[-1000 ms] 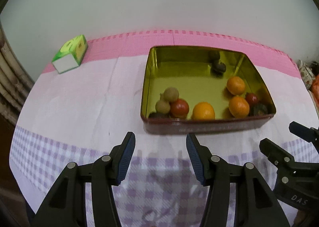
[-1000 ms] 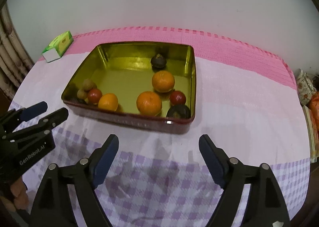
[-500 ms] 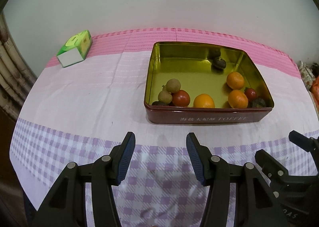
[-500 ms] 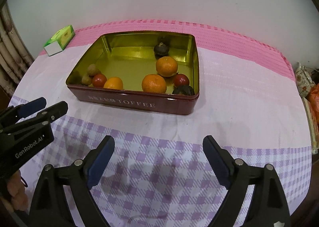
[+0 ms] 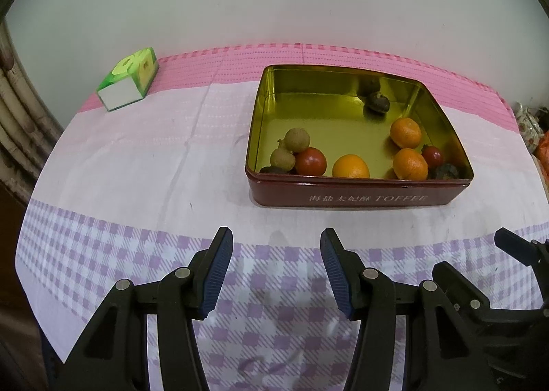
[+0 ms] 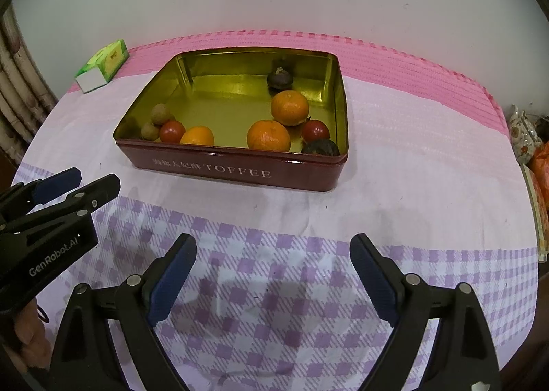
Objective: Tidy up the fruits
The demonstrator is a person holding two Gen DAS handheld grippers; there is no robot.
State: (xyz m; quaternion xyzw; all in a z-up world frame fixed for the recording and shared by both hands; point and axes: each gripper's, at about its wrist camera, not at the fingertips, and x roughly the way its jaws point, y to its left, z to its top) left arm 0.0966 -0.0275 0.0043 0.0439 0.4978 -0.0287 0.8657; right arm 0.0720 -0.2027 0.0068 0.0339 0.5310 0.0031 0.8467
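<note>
A dark red tin (image 5: 360,200) marked TOFFEE, gold inside, stands on the tablecloth and holds the fruit. In it lie three oranges (image 5: 350,167), two red tomatoes (image 5: 310,161), two tan longans (image 5: 297,140) and dark brown fruits (image 5: 377,103). My left gripper (image 5: 276,235) hovers over the cloth in front of the tin, jaws partly apart with nothing between them. My right gripper (image 6: 272,240) hangs beside it on the right, jaws spread wide and empty, facing the tin (image 6: 240,171). Neither gripper touches the tin or any fruit.
A green tissue box (image 5: 128,84) lies at the far left on the pink band of the cloth. Curtain folds (image 6: 20,96) run along the left edge. Ornaments (image 6: 525,137) stand off the table's right side. A hand (image 6: 29,339) holds the left gripper.
The tin now sits higher and farther off in both views, and its lettered front wall has come into sight. The right jaws have spread a little wider; the left jaws are unchanged.
</note>
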